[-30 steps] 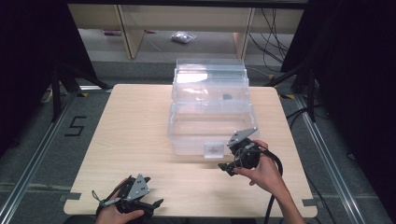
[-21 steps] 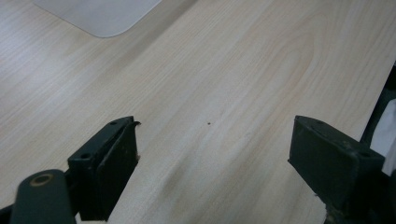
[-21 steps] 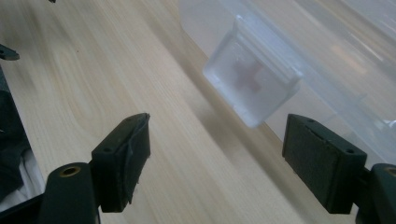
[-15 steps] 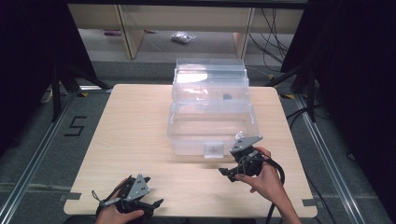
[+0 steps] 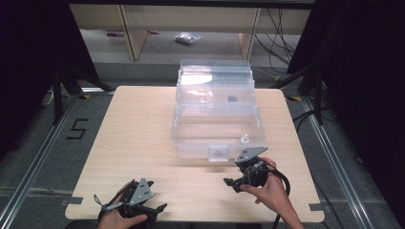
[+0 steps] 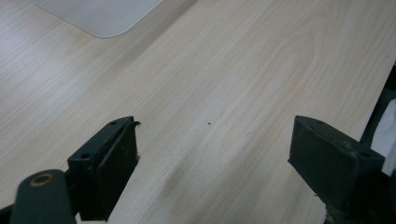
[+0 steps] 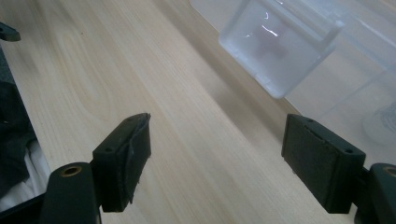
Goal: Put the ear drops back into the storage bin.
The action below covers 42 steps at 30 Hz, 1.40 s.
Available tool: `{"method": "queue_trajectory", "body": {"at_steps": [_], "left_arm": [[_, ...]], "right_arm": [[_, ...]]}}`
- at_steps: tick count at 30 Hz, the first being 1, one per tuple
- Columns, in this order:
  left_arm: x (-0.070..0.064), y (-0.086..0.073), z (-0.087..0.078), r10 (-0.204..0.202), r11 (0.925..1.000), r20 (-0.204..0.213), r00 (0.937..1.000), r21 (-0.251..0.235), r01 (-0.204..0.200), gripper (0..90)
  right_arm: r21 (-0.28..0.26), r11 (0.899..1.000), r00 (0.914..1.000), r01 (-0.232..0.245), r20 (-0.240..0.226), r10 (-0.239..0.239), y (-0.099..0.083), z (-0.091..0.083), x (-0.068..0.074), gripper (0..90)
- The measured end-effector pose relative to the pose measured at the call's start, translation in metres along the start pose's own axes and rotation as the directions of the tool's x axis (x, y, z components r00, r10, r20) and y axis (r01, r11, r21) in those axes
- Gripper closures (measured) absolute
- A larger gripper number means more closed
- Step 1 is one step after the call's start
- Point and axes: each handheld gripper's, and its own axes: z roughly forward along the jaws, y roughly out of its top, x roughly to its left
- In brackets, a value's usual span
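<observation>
Drawn back toward the person since a second ago, the right tongs (image 5: 232, 182) (spread, gripping nothing) now sit at about five o'clock of the clear box's front latch (image 5: 218, 153), nearer it than the idle, spread left tongs (image 5: 160, 208).

Floor marking (image 5: 76, 129), left of table (image 5: 143, 124): black numeral "5". No other legible text on anything here.
</observation>
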Motion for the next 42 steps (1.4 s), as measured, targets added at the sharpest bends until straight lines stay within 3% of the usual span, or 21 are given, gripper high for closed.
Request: {"method": "queue_trajectory", "body": {"at_steps": [6, 10, 12, 17, 21, 25, 28, 32, 33, 34, 36, 42], "left_arm": [[0.0, 0.0, -0.001, 0.003, 1.0, 0.0, 1.0, 0.0, -0.003, 15.0], [0.0, 0.0, 0.0, 0.0, 1.0, 0.001, 1.0, 0.0, 0.0, 14.9], [0.001, 0.0, -0.001, 0.014, 0.9998, 0.0, 0.9999, 0.013, -0.014, 15.0], [0.0, 0.0, 0.0, 0.005, 1.0, 0.0, 1.0, -0.001, -0.005, 15.0], [0.0, 0.0, 0.0, 0.0, 1.0, -0.001, 1.0, 0.001, 0.0, 14.9], [0.0, 0.0, 0.0, -0.003, 1.0, 0.0, 1.0, -0.005, 0.003, 14.9], [0.0, 0.0, 0.0, 0.007, 1.0, 0.001, 1.0, 0.006, -0.007, 15.0], [0.0, 0.0, 0.0, 0.003, 1.0, -0.001, 1.0, -0.001, -0.003, 14.9], [0.0, 0.0, 0.0, 0.001, 1.0, 0.0, 1.0, 0.0, -0.001, 15.0], [0.0, 0.0, 0.0, 0.001, 1.0, 0.0, 1.0, -0.001, -0.001, 15.0], [0.0, 0.0, 0.0, -0.001, 1.0, 0.0, 1.0, -0.001, 0.001, 14.9], [0.0, 0.0, 0.0, -0.003, 1.0, 0.002, 1.0, -0.002, 0.003, 14.9]], "right_arm": [[-0.015, 1.0, 0.9999, -0.01, -0.008, 0.01, -0.006, 0.004, 0.003, 24.4], [0.01, 0.999, 0.9993, -0.031, -0.019, 0.031, -0.009, 0.004, 0.006, 24.1], [-0.004, 1.0, 0.9994, -0.026, -0.022, 0.026, -0.012, 0.006, 0.006, 24.0], [-0.005, 1.0, 0.9993, -0.024, -0.03, 0.024, -0.019, 0.008, 0.007, 23.8], [-0.018, 0.999, 0.9987, -0.047, -0.022, 0.047, -0.026, 0.009, 0.01, 23.4], [0.01, 0.997, 0.9969, -0.072, -0.031, 0.072, -0.032, 0.007, 0.012, 22.9], [-0.017, 0.998, 0.9974, -0.068, -0.027, 0.067, -0.037, 0.008, 0.012, 22.8], [0.004, 0.995, 0.9951, -0.096, -0.023, 0.096, -0.041, 0.004, 0.013, 22.6], [-0.017, 0.997, 0.9964, -0.078, -0.035, 0.078, -0.043, 0.006, 0.013, 22.4], [0.007, 0.996, 0.9951, -0.094, -0.032, 0.094, -0.043, 0.004, 0.014, 22.3], [-0.011, 0.998, 0.9973, -0.062, -0.04, 0.062, -0.046, 0.005, 0.012, 21.8], [0.01, 0.996, 0.9954, -0.091, -0.029, 0.091, -0.055, 0.002, 0.015, 21.1]]}}
